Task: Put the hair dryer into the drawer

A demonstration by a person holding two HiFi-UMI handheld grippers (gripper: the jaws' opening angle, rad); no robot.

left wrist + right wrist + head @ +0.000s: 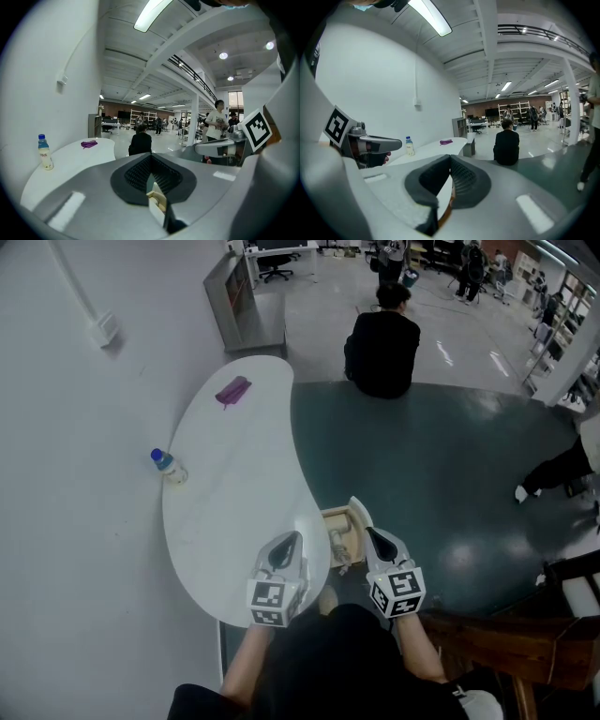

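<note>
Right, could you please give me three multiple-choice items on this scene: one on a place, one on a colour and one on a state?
1. Where does the bottle stand?
A. On the floor
B. On the white table, near the wall
C. On a shelf

2. What colour is the object at the table's far end?
A. Green
B. Red
C. Purple

3. How is the wooden drawer under the table?
A. Pulled open
B. Pushed shut
C. Lifted onto the table

Answers:
1 B: the head view shows it upright on the tabletop beside the wall.
2 C: it shows purple in all three views.
3 A: the head view looks down into its open inside.
</note>
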